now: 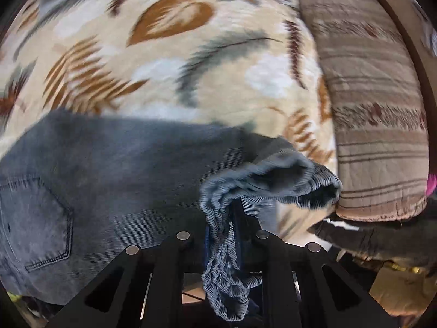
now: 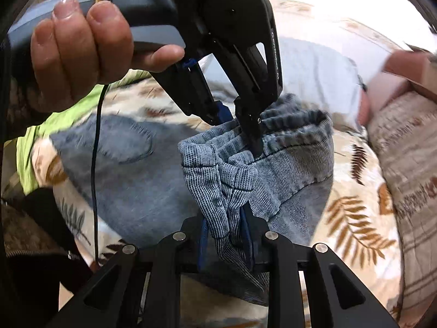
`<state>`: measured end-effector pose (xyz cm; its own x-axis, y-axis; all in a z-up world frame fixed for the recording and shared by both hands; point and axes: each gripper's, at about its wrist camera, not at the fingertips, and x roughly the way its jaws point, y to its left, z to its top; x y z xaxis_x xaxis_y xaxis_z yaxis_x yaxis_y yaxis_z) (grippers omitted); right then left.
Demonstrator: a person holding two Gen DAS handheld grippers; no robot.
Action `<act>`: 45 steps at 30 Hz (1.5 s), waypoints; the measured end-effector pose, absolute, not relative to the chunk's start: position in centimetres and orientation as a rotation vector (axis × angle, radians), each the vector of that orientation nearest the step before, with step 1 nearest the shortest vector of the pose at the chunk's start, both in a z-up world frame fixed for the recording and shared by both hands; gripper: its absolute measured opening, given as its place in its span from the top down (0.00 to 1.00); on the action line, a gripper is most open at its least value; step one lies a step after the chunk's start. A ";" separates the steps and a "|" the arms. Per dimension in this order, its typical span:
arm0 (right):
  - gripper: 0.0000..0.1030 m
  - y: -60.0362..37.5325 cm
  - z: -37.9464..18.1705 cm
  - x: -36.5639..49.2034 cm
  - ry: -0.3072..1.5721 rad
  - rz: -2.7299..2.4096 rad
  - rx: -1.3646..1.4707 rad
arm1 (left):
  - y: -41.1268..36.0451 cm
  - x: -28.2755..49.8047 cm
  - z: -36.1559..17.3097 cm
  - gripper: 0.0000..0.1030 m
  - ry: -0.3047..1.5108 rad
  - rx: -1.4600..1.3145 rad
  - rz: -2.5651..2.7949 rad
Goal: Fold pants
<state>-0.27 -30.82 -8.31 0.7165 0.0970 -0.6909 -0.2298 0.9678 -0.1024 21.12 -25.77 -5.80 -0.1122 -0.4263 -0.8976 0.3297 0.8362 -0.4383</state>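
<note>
From our left claw's camera, we see the pants point(image 1: 123, 169) lying on a leafy blanket point(image 1: 164, 63), next to a striped pillow point(image 1: 377, 109). They are soft gray-blue jeans with a back pocket point(image 1: 35, 218) showing. Our left claw point(image 1: 222, 248) is squeezed shut on a bunched, ribbed edge of the pants, and that edge hangs down between its fingers.

From our right claw's camera, we see the same pants point(image 2: 131, 180) spread on the blanket point(image 2: 355, 218). Our right claw point(image 2: 226, 246) is pinched shut on a fold of the ribbed edge too. Just ahead, a hand point(image 2: 79, 52) holds our left claw point(image 2: 240, 125), which bites the same edge a little farther along.

We think the pants are floppy and a bit heavy, so they will sag and crumple wherever we do not hold them. They will not break or slip much. The thick ribbed edge looks like a good place to hold, with one claw near each end, so the cloth can hang flat.
</note>
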 end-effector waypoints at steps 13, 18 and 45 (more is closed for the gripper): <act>0.51 -24.9 -12.6 1.6 0.976 0.260 -0.400 | -15.7 22.3 -13.8 0.84 1.650 -0.339 -0.596; 0.43 -26.4 -9.1 -0.6 0.917 0.283 -0.369 | -11.9 22.2 -12.7 0.82 1.592 -0.403 -0.630; 0.90 -42.8 -10.9 11.1 0.909 0.260 0.499 | -18.5 23.1 -12.7 0.86 1.487 -0.311 -0.573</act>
<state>11.13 -42.80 -10.95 0.5944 0.4191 -0.6864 -0.0074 0.8563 0.5164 23.11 -18.48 -12.74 -0.0146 -0.5370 -0.8435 0.1674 0.8303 -0.5315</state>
